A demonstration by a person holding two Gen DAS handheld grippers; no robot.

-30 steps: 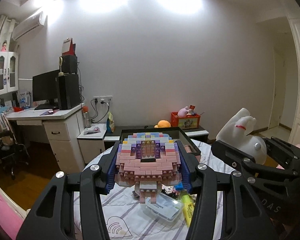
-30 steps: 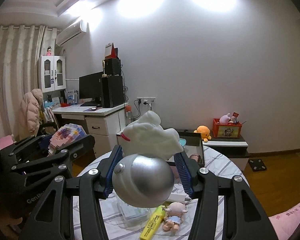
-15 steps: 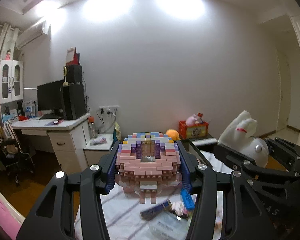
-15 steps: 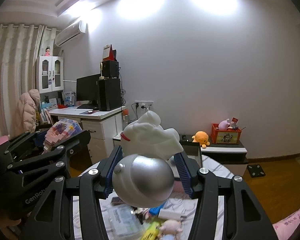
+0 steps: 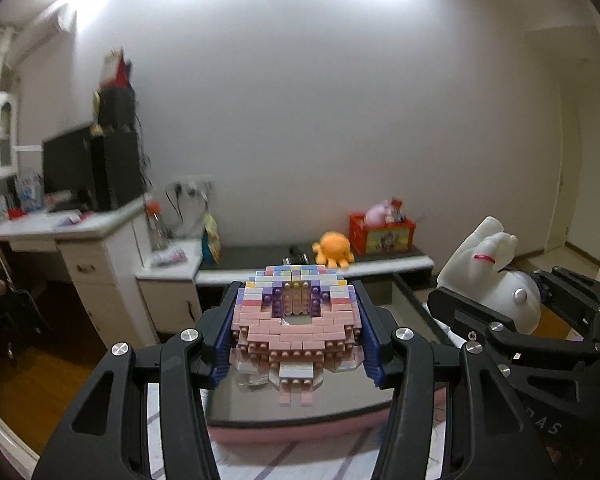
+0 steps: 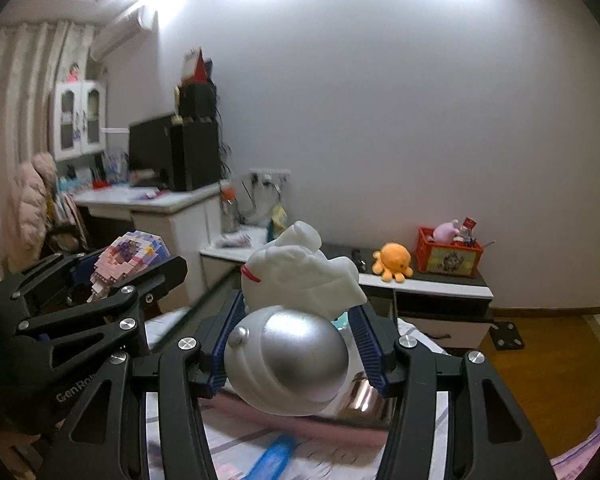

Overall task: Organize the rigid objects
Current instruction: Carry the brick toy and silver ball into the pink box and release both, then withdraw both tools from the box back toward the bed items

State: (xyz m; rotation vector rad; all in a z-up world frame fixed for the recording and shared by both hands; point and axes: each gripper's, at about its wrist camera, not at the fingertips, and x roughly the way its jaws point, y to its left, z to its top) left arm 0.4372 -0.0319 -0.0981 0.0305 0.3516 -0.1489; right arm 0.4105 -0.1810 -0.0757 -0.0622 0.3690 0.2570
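left gripper (image 5: 296,336) clamping brick figure (image 5: 296,320), level

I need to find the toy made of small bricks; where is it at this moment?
The brick toy is clamped between the fingers of the left gripper, above the dark tray; the right wrist view shows it at far left.

White wall (image 5: 320,120), white desk (image 5: 72,232) with monitor (image 5: 66,168), wooden floor (image 6: 540,360).

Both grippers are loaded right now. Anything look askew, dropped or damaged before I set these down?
Nothing stands out. The left gripper grips the pink brick figure squarely between its pads, seemingly intact. The right gripper holds the white and silver figure firmly, over the tray. Motion blur hides the items lying on the table.
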